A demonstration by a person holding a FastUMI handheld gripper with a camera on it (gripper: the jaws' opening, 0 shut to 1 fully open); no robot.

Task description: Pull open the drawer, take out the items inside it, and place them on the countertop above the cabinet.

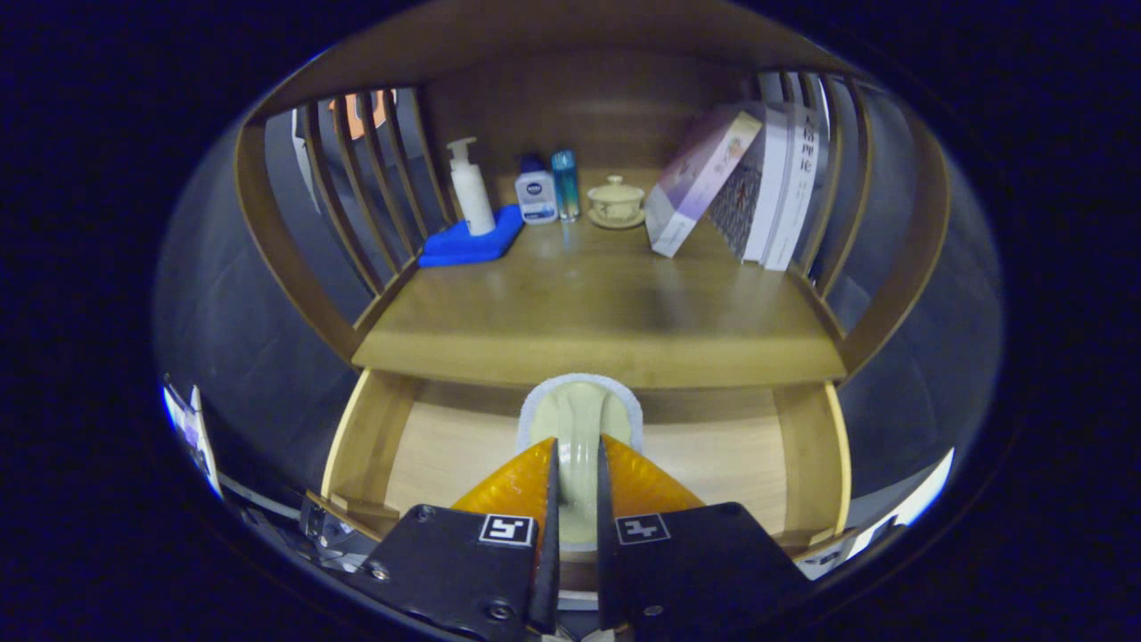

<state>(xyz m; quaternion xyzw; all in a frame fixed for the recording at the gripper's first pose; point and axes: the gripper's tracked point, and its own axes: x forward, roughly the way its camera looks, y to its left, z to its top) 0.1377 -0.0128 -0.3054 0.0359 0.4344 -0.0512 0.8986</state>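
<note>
The drawer (428, 446) stands open below the table (597, 312). We see the hand-held gripper (577, 468) clenched on a pale brush (579, 419) above it.

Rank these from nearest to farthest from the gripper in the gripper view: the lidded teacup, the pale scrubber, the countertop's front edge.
1. Pale scrubber: clamped between the jaws of the gripper, over the open drawer.
2. Countertop's front edge: just beyond the scrubber's head.
3. Lidded teacup: at the back of the countertop, left of the leaning books.
</note>
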